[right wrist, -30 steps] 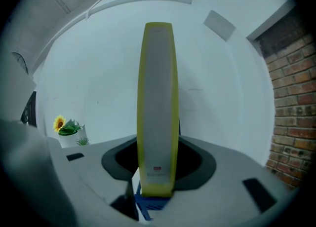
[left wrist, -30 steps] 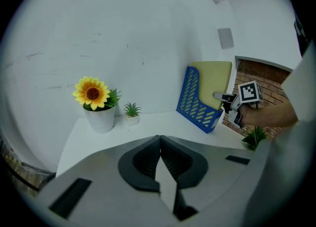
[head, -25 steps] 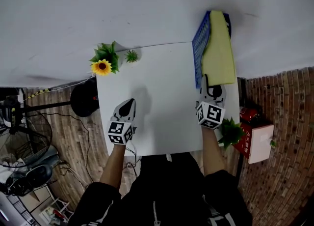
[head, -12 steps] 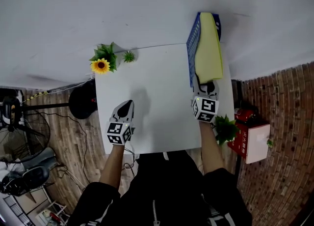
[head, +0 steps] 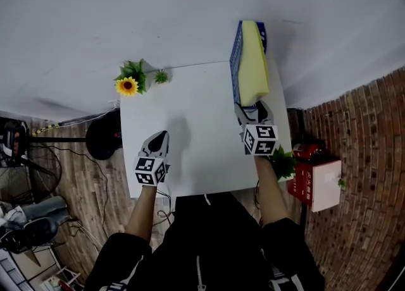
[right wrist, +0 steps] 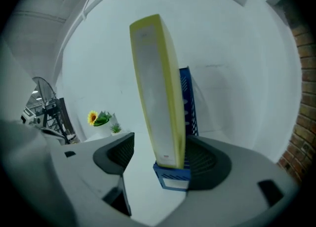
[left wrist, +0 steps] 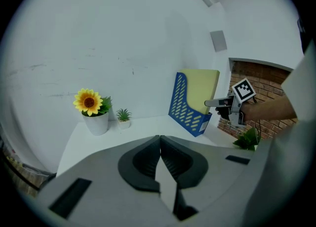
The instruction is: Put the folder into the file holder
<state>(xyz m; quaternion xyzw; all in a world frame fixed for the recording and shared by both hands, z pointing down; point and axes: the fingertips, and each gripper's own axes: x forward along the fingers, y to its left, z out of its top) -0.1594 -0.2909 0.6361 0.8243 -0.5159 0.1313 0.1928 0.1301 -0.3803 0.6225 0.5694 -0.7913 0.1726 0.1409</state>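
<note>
Standing folder [head: 253, 62] inside file holder [head: 236, 55]

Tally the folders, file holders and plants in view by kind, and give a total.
Folder: 1
File holder: 1
Plants: 3 (sunflower, small green plant, leafy plant)
Total: 5

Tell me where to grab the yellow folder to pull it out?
Best, I think: pinch the folder by its narrow front edge, above the low lip of the holder, coming from the open front. It stands upright with that thin edge facing out, so jaws fit on its flat sides; the holder's walls cover its lower back.
</note>
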